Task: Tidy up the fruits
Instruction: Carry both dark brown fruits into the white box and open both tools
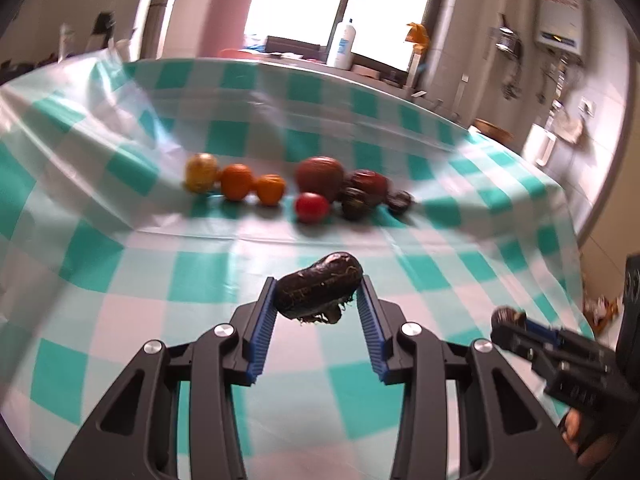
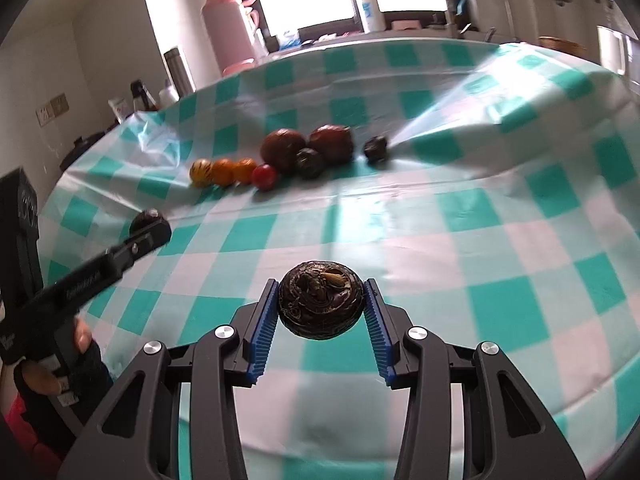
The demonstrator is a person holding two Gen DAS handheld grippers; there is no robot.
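Note:
My left gripper (image 1: 318, 280) is shut on a dark, wrinkled water chestnut (image 1: 320, 292), held above the checked tablecloth (image 1: 120, 320). My right gripper (image 2: 320, 282) is shut on a second dark round chestnut (image 2: 320, 308). Each gripper shows in the other's view, at the right (image 1: 508, 322) and at the left (image 2: 149, 227), with its dark fruit at the tips. A row of fruit lies farther back: a yellow striped one (image 1: 201, 172), two oranges (image 1: 237, 181), a red tomato (image 1: 312, 207), two large brown-red fruits (image 1: 320, 176) and two small dark ones (image 1: 399, 202).
The teal and white cloth (image 2: 500, 260) is creased and rises in a fold behind the row. Past it stand a pink thermos (image 2: 228, 20), a steel flask (image 2: 179, 66) and a white bottle (image 2: 370, 2). The table drops off at the right (image 1: 576, 248).

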